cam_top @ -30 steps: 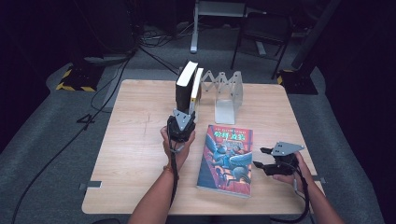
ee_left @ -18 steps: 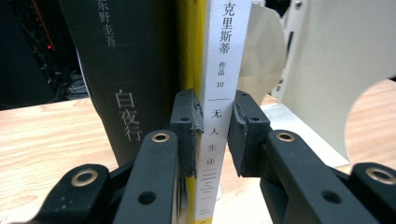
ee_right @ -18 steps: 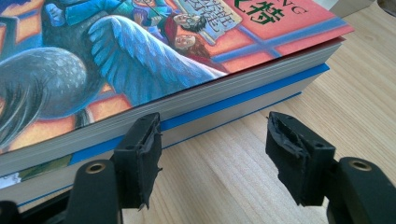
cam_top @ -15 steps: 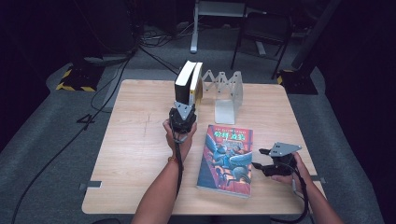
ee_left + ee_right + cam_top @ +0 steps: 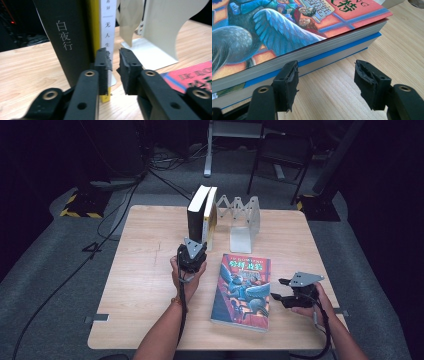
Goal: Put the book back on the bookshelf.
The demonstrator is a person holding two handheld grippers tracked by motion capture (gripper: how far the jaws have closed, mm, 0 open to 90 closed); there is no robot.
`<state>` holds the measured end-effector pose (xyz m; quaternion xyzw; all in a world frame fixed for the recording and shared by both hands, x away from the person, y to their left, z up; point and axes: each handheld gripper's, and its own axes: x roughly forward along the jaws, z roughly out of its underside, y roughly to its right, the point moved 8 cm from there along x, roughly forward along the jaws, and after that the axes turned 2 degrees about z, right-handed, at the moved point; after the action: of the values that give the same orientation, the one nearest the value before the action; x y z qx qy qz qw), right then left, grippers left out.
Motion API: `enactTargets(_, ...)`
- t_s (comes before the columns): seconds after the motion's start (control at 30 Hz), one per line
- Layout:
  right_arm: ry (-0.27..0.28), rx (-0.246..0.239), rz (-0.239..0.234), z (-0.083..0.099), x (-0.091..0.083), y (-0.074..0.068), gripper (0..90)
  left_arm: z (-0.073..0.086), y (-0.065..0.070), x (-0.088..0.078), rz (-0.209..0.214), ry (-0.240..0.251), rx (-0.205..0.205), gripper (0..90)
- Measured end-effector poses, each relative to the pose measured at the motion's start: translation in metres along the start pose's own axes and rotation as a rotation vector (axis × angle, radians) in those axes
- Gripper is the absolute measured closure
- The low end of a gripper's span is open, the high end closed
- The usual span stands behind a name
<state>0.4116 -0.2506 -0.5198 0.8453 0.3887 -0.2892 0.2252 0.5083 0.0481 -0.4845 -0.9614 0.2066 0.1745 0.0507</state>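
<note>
Wooden table (image 5: 145, 270); left claw (image 5: 114, 63) level toward upright books (image 5: 202, 217).

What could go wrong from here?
1. The left claw has just been closing, with nothing between its jaws, at the foot of the upright black book and white-spined book. A nudge could topple them; nothing props the black book's outer side.
2. The right claw sits open, low at the flat book's page edge. Closing there may pinch only the cover or scrape the table.
</note>
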Motion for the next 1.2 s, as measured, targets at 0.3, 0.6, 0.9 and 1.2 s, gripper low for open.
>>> enactTargets(0.3,-0.002,0.005,0.000,0.001,0.000,0.002,36.5,-0.004,-0.005,0.017,-0.021,-0.036,0.021,84.3)
enactTargets(0.6,-0.001,0.002,0.001,0.001,0.000,0.001,36.4,-0.012,-0.009,0.030,-0.087,-0.083,0.058,84.8)
enactTargets(0.9,-0.002,0.005,-0.001,0.001,-0.001,0.002,36.4,-0.012,-0.008,0.031,-0.053,-0.085,0.053,76.9)
enactTargets(1.2,0.012,0.019,0.009,-0.002,-0.007,0.003,36.4,-0.004,0.001,-0.011,0.114,-0.121,0.136,65.3)
